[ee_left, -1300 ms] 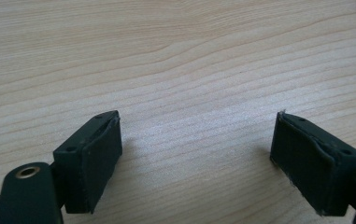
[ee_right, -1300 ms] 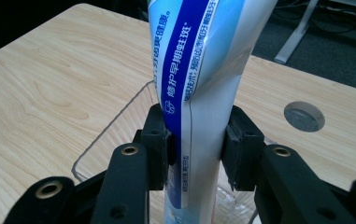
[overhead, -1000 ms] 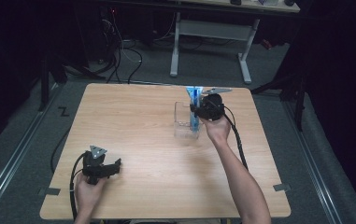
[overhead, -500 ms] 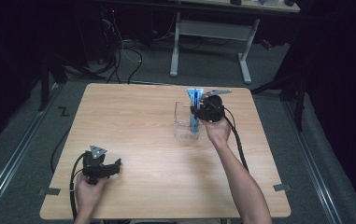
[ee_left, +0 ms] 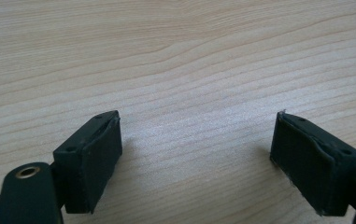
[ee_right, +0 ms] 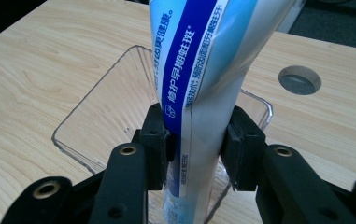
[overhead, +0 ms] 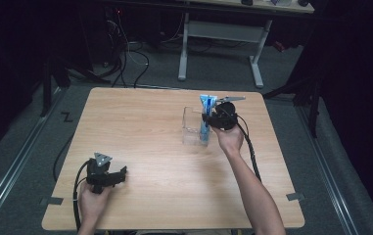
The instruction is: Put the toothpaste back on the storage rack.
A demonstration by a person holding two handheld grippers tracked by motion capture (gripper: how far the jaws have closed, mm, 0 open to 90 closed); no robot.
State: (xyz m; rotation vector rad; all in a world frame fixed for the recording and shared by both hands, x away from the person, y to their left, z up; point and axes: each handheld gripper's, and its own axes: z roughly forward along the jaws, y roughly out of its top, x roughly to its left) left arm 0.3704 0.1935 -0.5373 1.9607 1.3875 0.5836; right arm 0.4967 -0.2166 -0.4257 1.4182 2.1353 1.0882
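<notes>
Right gripper [ee_right: 195, 147] jaws just eased open slightly, toothpaste tube [ee_right: 203, 70] upright between pads, inside clear container [ee_right: 96, 107]: release likely starting. Left gripper [ee_left: 199, 154] open, empty.

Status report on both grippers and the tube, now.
Right gripper shut on toothpaste tube, tube upright in clear container. Left gripper open, nothing between its jaws, low over table. Nothing in the way.

tube [ee_right: 203, 88]: blue and white, with writing, stands up, bottom end inside box, middle of frame | box [ee_right: 105, 112]: clear plastic, open top, sits on table, middle of frame
</notes>
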